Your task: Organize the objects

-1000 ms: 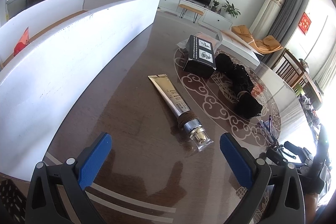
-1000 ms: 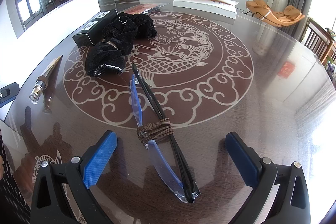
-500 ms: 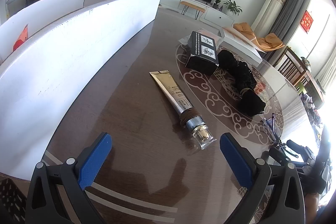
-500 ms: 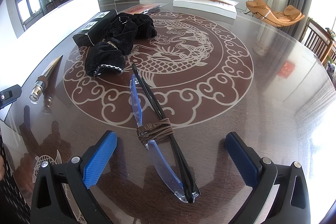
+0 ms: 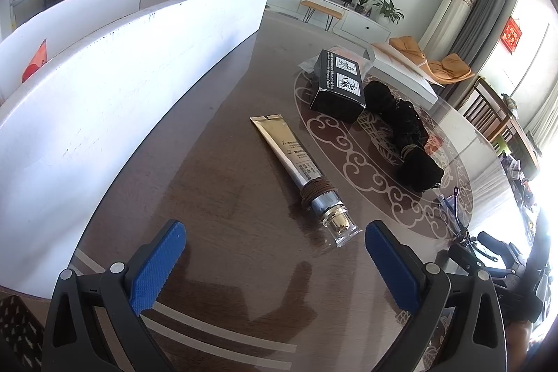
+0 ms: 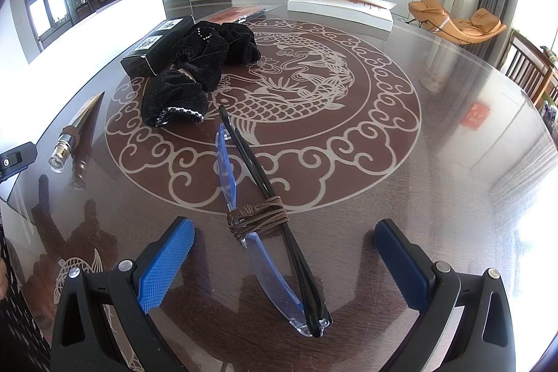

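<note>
A gold and silver cosmetic tube (image 5: 300, 169) with a brown cord wound round it lies on the dark round table, just ahead of my open, empty left gripper (image 5: 272, 250). It also shows in the right wrist view (image 6: 75, 135). Folded glasses (image 6: 265, 222) with blue lenses and black arms, bound by brown cord, lie between the fingers of my open right gripper (image 6: 284, 250). A black fabric bundle (image 6: 198, 72) and a black box (image 6: 157, 46) lie further back; both also show in the left wrist view, the bundle (image 5: 404, 138) and the box (image 5: 338, 86).
A long white box wall (image 5: 115, 93) runs along the left of the table. A white flat box (image 6: 340, 9) and an orange packet (image 6: 237, 14) lie at the far side. The table carries a fish medallion pattern (image 6: 348, 114). Chairs stand at the right.
The left wrist view has shifted slightly, so the tube sits a little further right and lower. The right gripper and the glasses have not moved.
</note>
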